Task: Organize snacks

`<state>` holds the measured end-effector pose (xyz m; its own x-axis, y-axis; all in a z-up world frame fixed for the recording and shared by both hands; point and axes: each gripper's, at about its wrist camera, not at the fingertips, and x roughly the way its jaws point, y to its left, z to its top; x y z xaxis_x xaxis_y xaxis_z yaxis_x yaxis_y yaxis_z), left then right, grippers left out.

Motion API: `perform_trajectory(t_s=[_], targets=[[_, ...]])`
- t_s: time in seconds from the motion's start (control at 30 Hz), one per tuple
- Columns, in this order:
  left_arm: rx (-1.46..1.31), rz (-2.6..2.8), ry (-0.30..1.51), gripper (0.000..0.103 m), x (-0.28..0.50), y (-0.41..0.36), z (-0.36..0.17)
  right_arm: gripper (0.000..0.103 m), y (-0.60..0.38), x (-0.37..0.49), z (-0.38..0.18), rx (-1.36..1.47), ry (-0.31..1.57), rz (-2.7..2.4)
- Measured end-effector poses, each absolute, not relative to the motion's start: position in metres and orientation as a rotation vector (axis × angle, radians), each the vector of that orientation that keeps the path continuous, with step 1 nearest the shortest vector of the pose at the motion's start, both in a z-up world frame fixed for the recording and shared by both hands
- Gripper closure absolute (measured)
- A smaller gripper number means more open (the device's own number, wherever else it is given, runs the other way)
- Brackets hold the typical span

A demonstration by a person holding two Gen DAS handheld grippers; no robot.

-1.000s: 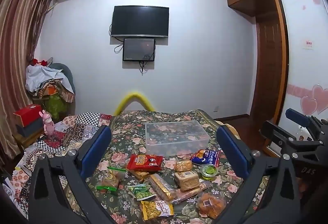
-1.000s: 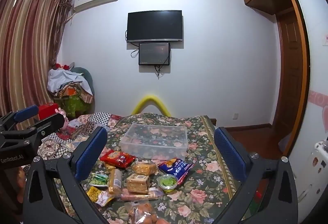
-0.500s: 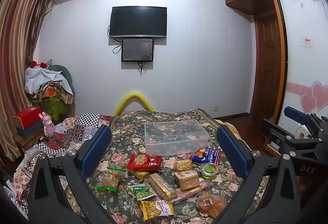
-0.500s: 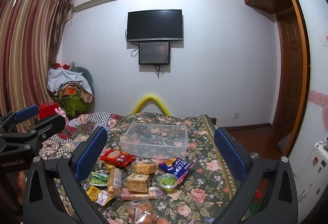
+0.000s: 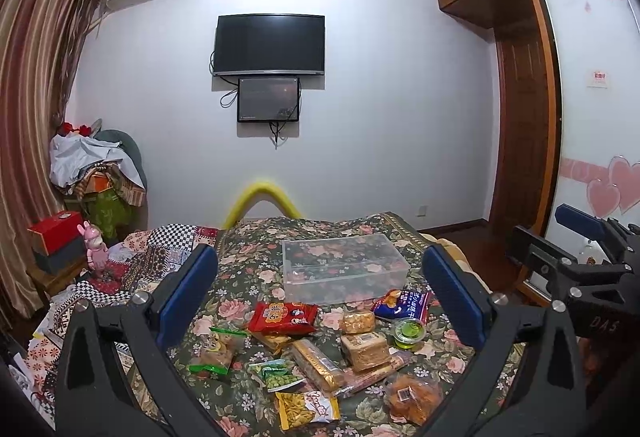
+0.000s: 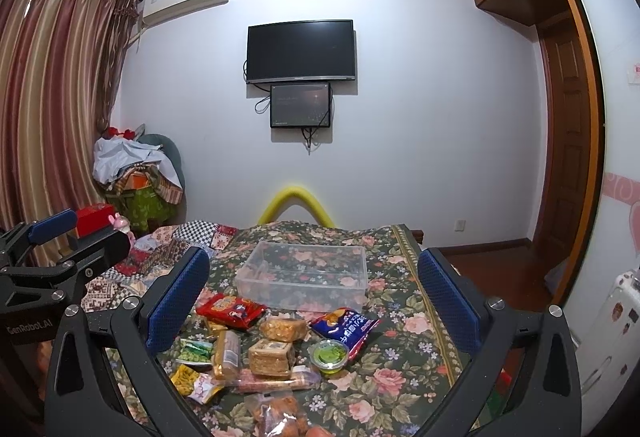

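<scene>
Several snack packs lie on a floral tablecloth (image 5: 248, 261): a red bag (image 5: 282, 317) (image 6: 230, 311), a blue bag (image 5: 402, 303) (image 6: 346, 327), a green jelly cup (image 5: 408, 329) (image 6: 329, 353), wrapped cakes (image 5: 364, 349) (image 6: 271, 357) and a yellow bag (image 5: 306, 407) (image 6: 192, 383). Behind them stands an empty clear plastic box (image 5: 344, 269) (image 6: 304, 279). My left gripper (image 5: 320, 297) and right gripper (image 6: 312, 297) both hover open above the snacks, holding nothing. Each shows at the edge of the other's view.
A patchwork cloth (image 5: 132, 265) covers the surface to the left. A yellow foam arch (image 5: 262, 197) rises behind the table. Piled clothes (image 5: 96, 173), a red box (image 5: 58, 229) and a pink toy (image 5: 96, 245) sit at the left wall. A wooden door (image 6: 560, 141) is right.
The left gripper's view has drifted slightly; the right gripper seen in it has shifted a little left. Nothing on the table has moved.
</scene>
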<state>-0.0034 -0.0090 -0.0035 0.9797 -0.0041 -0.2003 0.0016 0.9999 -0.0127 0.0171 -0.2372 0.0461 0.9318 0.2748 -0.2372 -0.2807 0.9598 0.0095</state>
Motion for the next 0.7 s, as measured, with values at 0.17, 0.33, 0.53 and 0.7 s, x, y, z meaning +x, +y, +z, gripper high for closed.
perform_trajectory(t_s=[0.17, 0.33, 0.53, 0.7], targets=[[-0.01, 0.001, 0.201, 0.0, -0.0039, -0.0089, -0.0032, 0.0, -0.2415, 0.0176, 0.048, -0.012, 0.24, 0.282], [-0.016, -0.001, 0.204, 0.0, -0.0036, -0.0083, -0.0032, 0.0, -0.2426, 0.0178, 0.0486, -0.006, 0.242, 0.283], [-0.016, 0.002, 0.201, 0.0, -0.0033, -0.0083, -0.0031, 0.0, -0.2441, 0.0179, 0.048, -0.004, 0.242, 0.285], [-0.014, 0.005, 0.2, 0.0, -0.0031, -0.008, -0.0025, 0.0, -0.2441, 0.0179, 0.0484, -0.004, 0.242, 0.287]])
